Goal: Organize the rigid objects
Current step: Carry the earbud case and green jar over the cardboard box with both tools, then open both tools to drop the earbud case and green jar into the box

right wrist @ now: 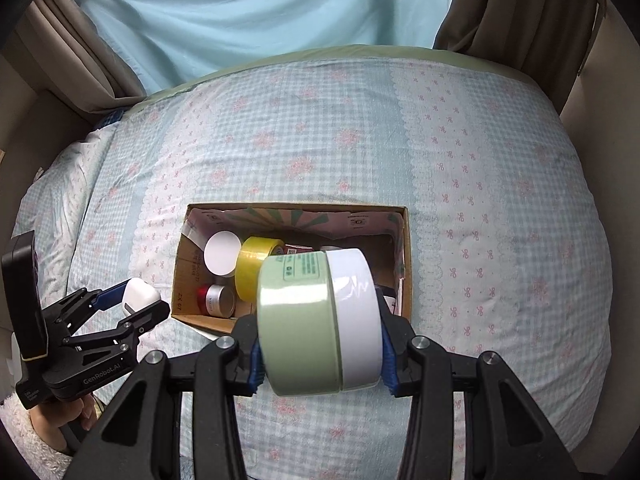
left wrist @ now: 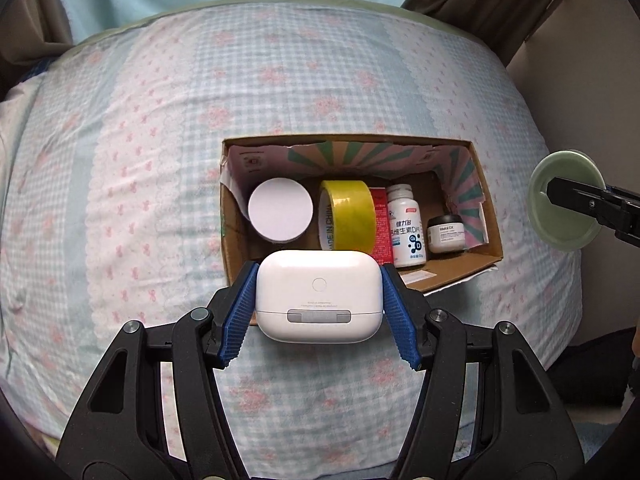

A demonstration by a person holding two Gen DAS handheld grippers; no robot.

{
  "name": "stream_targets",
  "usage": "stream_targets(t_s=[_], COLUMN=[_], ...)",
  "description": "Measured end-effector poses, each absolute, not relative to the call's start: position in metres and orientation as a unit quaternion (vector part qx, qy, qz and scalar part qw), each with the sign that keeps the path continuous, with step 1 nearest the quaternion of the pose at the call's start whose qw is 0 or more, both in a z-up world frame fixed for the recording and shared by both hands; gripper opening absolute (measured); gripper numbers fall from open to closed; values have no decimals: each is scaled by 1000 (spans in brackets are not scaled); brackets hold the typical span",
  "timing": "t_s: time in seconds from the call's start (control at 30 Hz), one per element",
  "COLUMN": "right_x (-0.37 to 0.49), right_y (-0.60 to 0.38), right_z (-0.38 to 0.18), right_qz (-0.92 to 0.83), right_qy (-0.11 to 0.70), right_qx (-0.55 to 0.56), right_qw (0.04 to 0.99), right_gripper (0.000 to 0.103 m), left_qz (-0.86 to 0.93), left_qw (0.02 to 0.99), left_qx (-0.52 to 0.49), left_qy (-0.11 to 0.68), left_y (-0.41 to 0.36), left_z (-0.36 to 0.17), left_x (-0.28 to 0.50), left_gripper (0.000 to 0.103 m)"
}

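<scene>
My left gripper point(left wrist: 319, 296) is shut on a white earbud case point(left wrist: 318, 294), held just above the near edge of an open cardboard box point(left wrist: 486, 200) on the bed. It also shows at the left of the right wrist view point(right wrist: 138, 300). My right gripper point(right wrist: 320, 320) is shut on a round jar with a green body and white lid point(right wrist: 318, 320), held on its side over the box's point(right wrist: 406, 264) near right. The jar also shows at the right of the left wrist view point(left wrist: 566, 200).
The box holds a white-lidded jar point(left wrist: 280, 209), a yellow tape roll point(left wrist: 347, 216), a red carton point(left wrist: 382, 226), a white vitamin bottle point(left wrist: 406, 226), a small dark-lidded jar point(left wrist: 446, 234) and a red-and-silver jar point(right wrist: 216, 300). The checked bedspread point(left wrist: 160, 160) surrounds it; curtains hang behind.
</scene>
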State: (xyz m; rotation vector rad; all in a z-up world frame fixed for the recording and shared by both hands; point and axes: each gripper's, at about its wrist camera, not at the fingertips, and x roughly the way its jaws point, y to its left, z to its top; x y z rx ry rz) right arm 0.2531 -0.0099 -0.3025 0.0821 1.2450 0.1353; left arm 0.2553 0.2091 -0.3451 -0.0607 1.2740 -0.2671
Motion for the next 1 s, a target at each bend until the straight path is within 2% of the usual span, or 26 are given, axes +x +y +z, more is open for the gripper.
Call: stream_targets(t_s=[0.27,0.47,0.77,0.83,0.87,0.9,0.93,0.97,1.0], right_x=[292,309,342,347,348,349,349,350,350], right_y=[-16,-21,-31,-32,-32,-33,-34,-34,-33], right_z=[-371,-420,-456,-459,-461,-461,-460,-457,-455], right_qz=[48,37,22,17,18,20,23,25,23], right_qy=[637,670,694,694,695,693,688,683,679], right_qx=[45,59,64,61,65,70,77,79,75], right_qw=[768,739,717,717,716,718,721,726,730], right_gripper=[41,41,41,41,44,52,59,80,88], left_qz=[-128,-145,-153,-153,-154,-157,-161,-163,-164], left_qw=[773,746,732,730,727,726,727,729,730], left_qx=[9,42,51,52,48,41,34,31,34], left_qy=[621,648,662,664,667,668,667,664,663], left_y=[199,183,168,167,167,168,168,168,168], left_z=[-393,-427,-443,-444,-445,-445,-444,-441,-439], left_x=[301,302,303,305,305,304,303,302,301], left_gripper=[57,57,57,61,79,100,102,103,103])
